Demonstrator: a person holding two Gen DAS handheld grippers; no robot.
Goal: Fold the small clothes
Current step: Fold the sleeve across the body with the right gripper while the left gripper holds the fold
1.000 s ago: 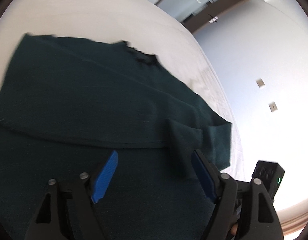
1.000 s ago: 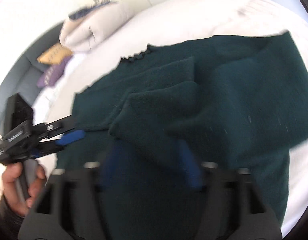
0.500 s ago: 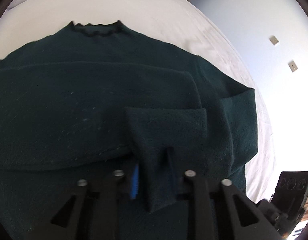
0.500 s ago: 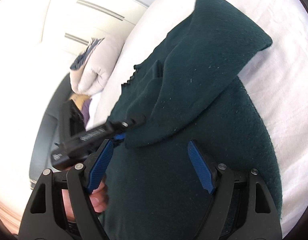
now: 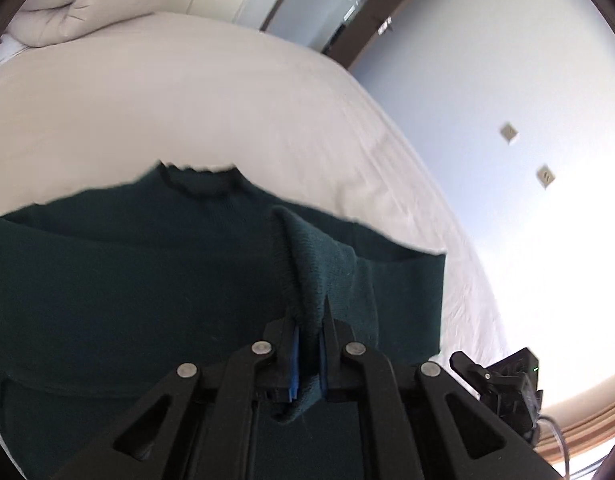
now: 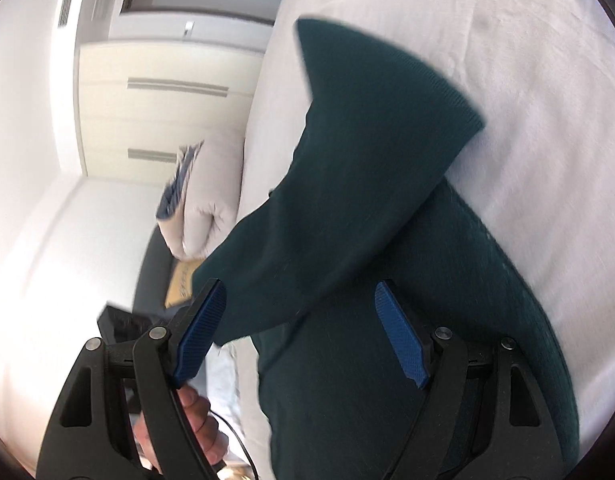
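Observation:
A dark green knitted sweater (image 5: 127,280) lies on a white bed (image 5: 187,100), its neckline towards the far side. My left gripper (image 5: 307,332) is shut on the sweater's sleeve cuff, and the sleeve (image 5: 315,256) rises off the body in a ridge. In the right wrist view the sweater (image 6: 367,380) fills the lower middle, with the lifted sleeve (image 6: 367,152) stretched across it. My right gripper (image 6: 303,320) stands open over the sweater's body; the cloth lies behind its blue pads (image 6: 399,340) and is not pinched.
A folded pale duvet (image 6: 203,208) and yellow cushion (image 6: 183,284) lie past the head of the bed. A hand (image 6: 195,432) holds the left gripper's handle. White wardrobe doors (image 6: 167,100) and a blue-white wall (image 5: 487,100) stand behind. The right gripper's body (image 5: 503,384) shows at the bed's right edge.
My left gripper has closed on the sleeve cuff and lifted it, pulling the sleeve up. The right gripper has rolled and swung sideways across the sweater, still open.

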